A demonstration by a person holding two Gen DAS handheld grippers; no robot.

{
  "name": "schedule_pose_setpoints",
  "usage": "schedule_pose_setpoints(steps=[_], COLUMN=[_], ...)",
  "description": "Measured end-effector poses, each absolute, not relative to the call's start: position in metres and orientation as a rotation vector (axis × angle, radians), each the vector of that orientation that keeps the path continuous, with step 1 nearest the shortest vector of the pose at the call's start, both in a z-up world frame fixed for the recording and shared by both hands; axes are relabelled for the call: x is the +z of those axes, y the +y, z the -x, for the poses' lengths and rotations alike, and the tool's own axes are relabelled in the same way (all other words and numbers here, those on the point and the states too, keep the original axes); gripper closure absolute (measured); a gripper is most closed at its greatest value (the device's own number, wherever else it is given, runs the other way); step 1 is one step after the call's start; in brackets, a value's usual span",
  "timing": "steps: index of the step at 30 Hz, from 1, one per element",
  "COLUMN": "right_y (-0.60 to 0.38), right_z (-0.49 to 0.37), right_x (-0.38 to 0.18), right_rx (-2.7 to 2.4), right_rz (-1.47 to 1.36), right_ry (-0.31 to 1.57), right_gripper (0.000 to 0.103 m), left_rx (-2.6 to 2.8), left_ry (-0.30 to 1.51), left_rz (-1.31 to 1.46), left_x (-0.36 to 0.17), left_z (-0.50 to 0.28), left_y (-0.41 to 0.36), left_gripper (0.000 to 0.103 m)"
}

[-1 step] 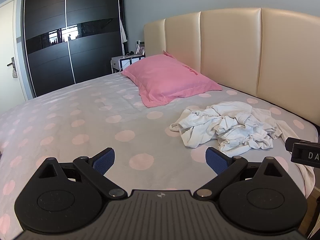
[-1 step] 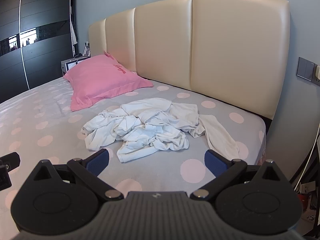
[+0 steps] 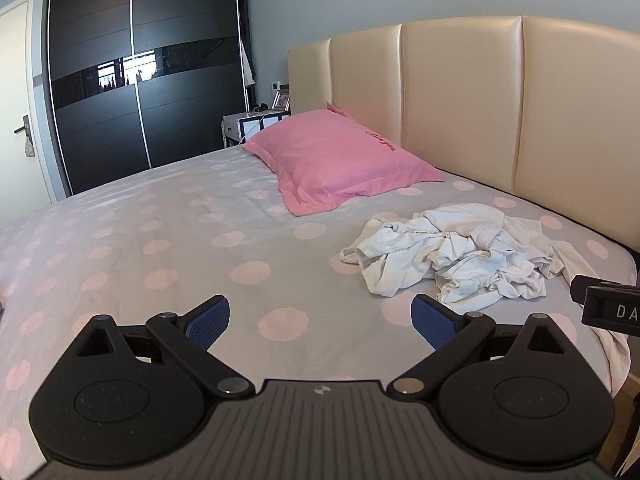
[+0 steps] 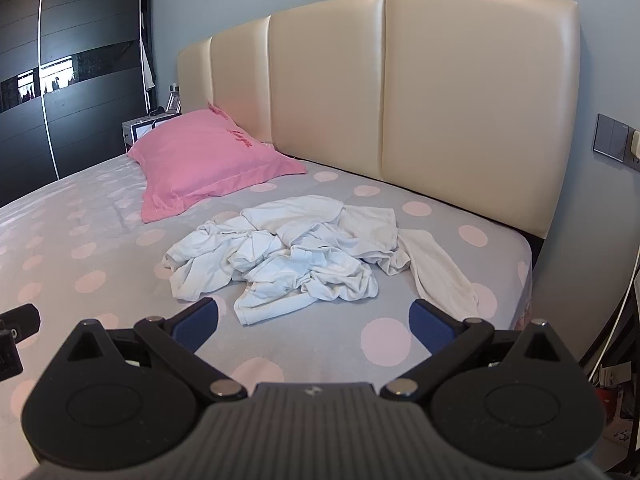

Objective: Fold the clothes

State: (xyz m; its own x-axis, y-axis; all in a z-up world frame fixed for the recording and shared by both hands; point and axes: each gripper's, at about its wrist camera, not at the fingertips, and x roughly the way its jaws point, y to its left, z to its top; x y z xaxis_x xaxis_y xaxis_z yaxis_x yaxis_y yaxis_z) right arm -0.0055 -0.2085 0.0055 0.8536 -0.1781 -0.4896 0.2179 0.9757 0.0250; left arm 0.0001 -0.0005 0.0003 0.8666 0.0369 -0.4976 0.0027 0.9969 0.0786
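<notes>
Only a little writing can be read: white letters "DA" on the black body of the right hand-held gripper point(image 3: 606, 310), which pokes into the left wrist view at 3 o'clock, and a dark pink embroidered word on the pink pillow point(image 3: 340, 160), too small to make out. A small emblem sits on the grey ribbed housing of each tool, also unreadable.

Both hand-held grippers are spread wide and hold nothing. The left hand-held gripper point(image 3: 320, 322) hovers over bare sheet, its blue pads point(image 3: 208, 322) well apart, with the crumpled white garment point(image 3: 460, 260) at about 2 o'clock from it. In the right wrist view the right one point(image 4: 316, 320) faces the same garment point(image 4: 296, 256) at 12 o'clock, the nearest hem lying just beyond and between the blue pads point(image 4: 430, 326). One pale sleeve trails toward the bed's edge at 3 o'clock.

The garment lies on the bed point(image 4: 100, 248), whose grey sheet has pink dots, near the cream padded headboard point(image 4: 460, 100). The pillow rests at 11 o'clock from the garment, apart from it. Behind stand a dark sliding wardrobe point(image 3: 140, 80), a white nightstand point(image 3: 252, 126) with small items, and grey wall switches point(image 4: 610, 142) at 3 o'clock. Nothing lies between either tool and the cloth.
</notes>
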Motion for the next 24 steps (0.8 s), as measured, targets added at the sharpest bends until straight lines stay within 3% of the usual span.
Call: schedule_pose_setpoints(steps=[24], right_y=[-0.2117], right_z=[0.0051], right_x=[0.0033], right_rx=[-0.215], right_rz=[-0.103], right_ry=[0.513], right_gripper=[0.001], left_rx=[0.001], left_ry=[0.549], left_rz=[-0.086], left_x=[0.001], left_z=[-0.0004], left_y=[-0.0084], left_gripper=[0.004])
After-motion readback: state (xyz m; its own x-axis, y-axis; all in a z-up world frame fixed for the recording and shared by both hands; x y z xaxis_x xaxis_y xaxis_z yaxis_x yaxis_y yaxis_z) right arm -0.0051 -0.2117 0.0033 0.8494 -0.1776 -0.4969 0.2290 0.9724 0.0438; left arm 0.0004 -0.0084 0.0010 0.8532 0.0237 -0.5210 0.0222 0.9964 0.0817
